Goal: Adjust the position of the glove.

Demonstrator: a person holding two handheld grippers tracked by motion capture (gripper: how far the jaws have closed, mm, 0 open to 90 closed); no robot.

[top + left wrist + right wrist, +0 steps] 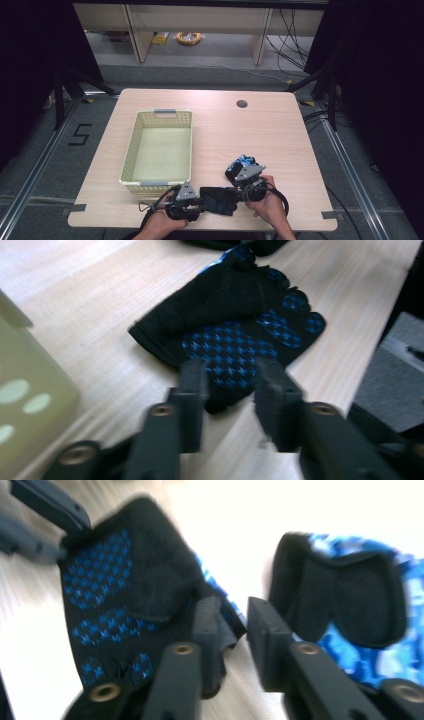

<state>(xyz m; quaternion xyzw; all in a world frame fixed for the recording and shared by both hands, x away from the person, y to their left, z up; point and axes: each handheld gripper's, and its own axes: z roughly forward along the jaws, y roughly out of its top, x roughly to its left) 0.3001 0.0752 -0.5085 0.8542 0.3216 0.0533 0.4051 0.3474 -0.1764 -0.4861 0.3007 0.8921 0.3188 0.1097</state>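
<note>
While both stand parted, black glove (pixel 218 199) between left gripper (pixel 201 202), right gripper (pixel 239 192)

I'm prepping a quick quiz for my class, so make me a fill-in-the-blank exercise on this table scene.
1. The glove between the grippers is black with ____ dots.
2. The basket on the table holds ____.
3. The second glove lies beside the ____ gripper.
4. The left gripper has its jaws ____.

Missing words: blue; nothing; right; open

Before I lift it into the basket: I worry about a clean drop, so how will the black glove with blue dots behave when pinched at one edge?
The glove lies flat and creased, so it probably droops. It looks light. Its dotted palm likely resists slipping.
</note>
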